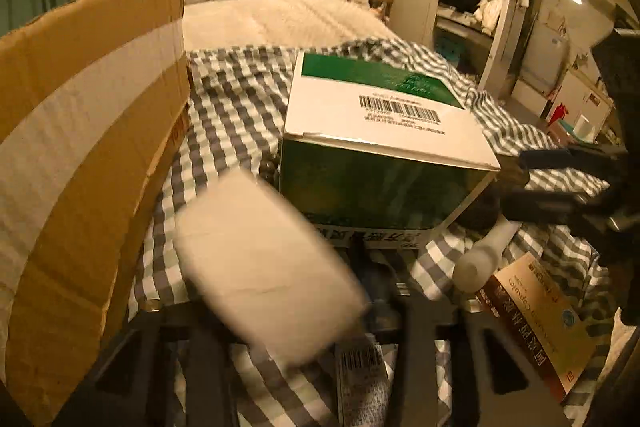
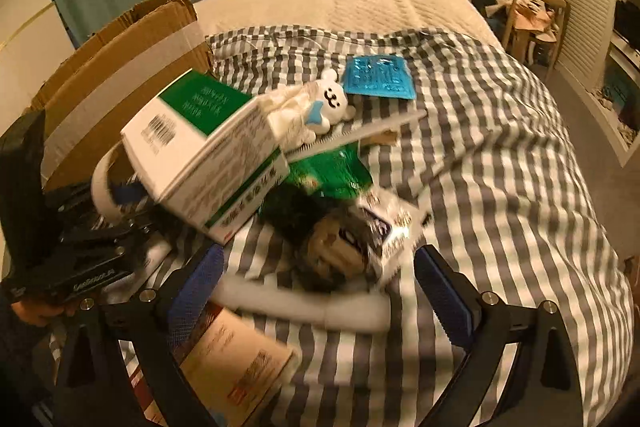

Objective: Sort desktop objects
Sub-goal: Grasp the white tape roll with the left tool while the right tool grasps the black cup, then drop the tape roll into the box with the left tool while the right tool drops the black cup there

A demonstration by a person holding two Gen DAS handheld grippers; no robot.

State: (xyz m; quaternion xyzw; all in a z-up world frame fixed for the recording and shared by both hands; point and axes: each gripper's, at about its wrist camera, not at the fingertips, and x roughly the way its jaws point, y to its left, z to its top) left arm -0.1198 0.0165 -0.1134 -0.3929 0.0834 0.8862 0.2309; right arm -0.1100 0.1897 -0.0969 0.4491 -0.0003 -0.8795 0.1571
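The white block [image 1: 264,267], soft-edged and blurred, sits between the fingers of our left hand-held gripper [image 1: 296,331], just beside the cardboard box [image 1: 92,155]; whether the jaws pinch it we cannot tell. Our right hand-held gripper [image 2: 320,291] stands open over a crinkled foil packet [image 2: 360,239] on the checked bedspread [image 2: 500,155]. The glossy green-and-white carton [image 2: 204,147] lies tilted nearby. We should carry the block level over the box rim before release.

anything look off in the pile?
Yes. The green-and-white box is tipped up at an angle, one end raised off the checked cover, leaning across the heap. The cardboard carton has a torn, ragged flap edge. A white block is motion-blurred in the left wrist view.
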